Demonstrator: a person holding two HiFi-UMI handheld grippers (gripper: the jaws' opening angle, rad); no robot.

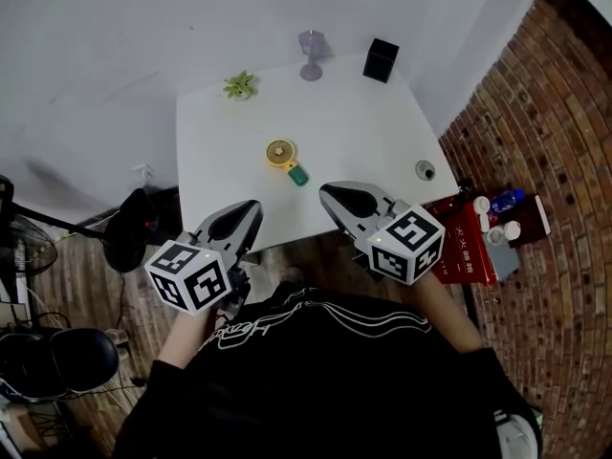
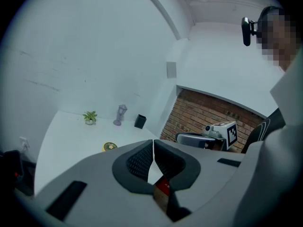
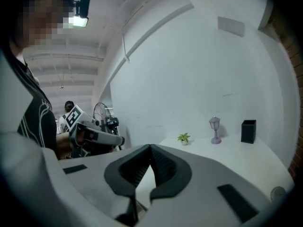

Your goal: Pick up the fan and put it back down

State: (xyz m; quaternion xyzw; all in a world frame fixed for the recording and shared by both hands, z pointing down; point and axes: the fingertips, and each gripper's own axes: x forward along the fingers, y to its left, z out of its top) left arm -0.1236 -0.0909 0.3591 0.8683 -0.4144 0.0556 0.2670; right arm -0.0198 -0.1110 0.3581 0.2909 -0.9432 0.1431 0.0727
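- The white worktop (image 1: pixel 363 132) fills the middle of the head view. Its near edge lies just beyond both grippers, so neither is over it yet.
- The left gripper (image 1: pixel 251 208) hangs off the near-left edge. Its jaws are pressed together with nothing between them.
- The right gripper (image 1: pixel 328 191) hangs off the near edge, a little right of centre. Its jaws are also together and empty. I judge it the better placed for the reach, since the fan lies nearer to it.
- The fan (image 1: pixel 284 159) lies flat near the middle of the worktop, with its round yellow head to the left and its green handle pointing near-right. It is untouched, so the pick-up has not begun.
- To do this step well, part the jaws before coming down, line them across the green handle, and close only once both pads flank it. Then lift level, so the head does not swing.
- The black box (image 1: pixel 381 59), the purple lamp ornament (image 1: pixel 311 55) and the small plant (image 1: pixel 239 86) stand along the far edge, well apart from the fan. They leave the approach free.
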